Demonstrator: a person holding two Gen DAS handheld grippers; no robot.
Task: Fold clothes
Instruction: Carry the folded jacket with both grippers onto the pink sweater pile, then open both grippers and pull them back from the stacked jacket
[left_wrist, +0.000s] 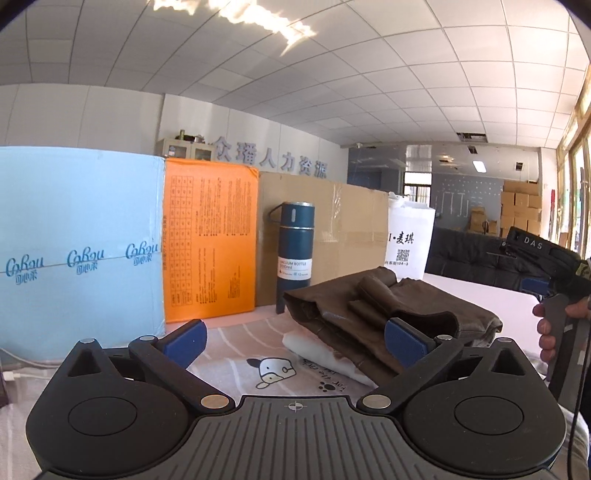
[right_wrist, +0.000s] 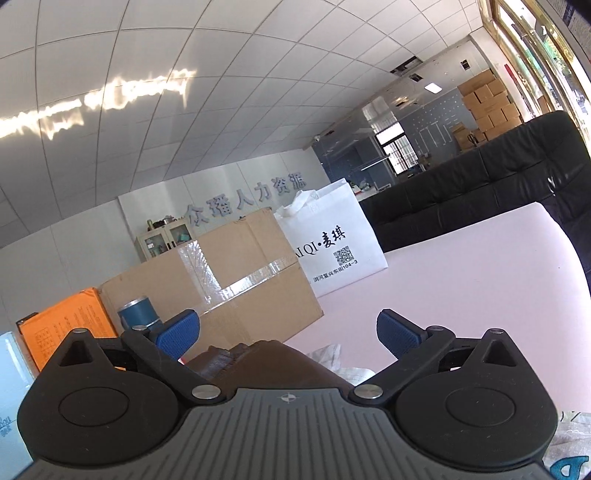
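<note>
Brown garment (left_wrist: 391, 314) folded on worktop (right_wrist: 461, 266), both grippers idle.
Left gripper (left_wrist: 293, 341) and right gripper (right_wrist: 288, 334): jaws apart, empty, hovering over garment; blue bottle (left_wrist: 294, 254) behind.

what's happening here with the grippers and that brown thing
A person holds a gripper in each hand over a table. Both the left gripper and the right gripper are open and hold nothing. A brown garment lies folded on a white cloth, near a blue bottle.
</note>
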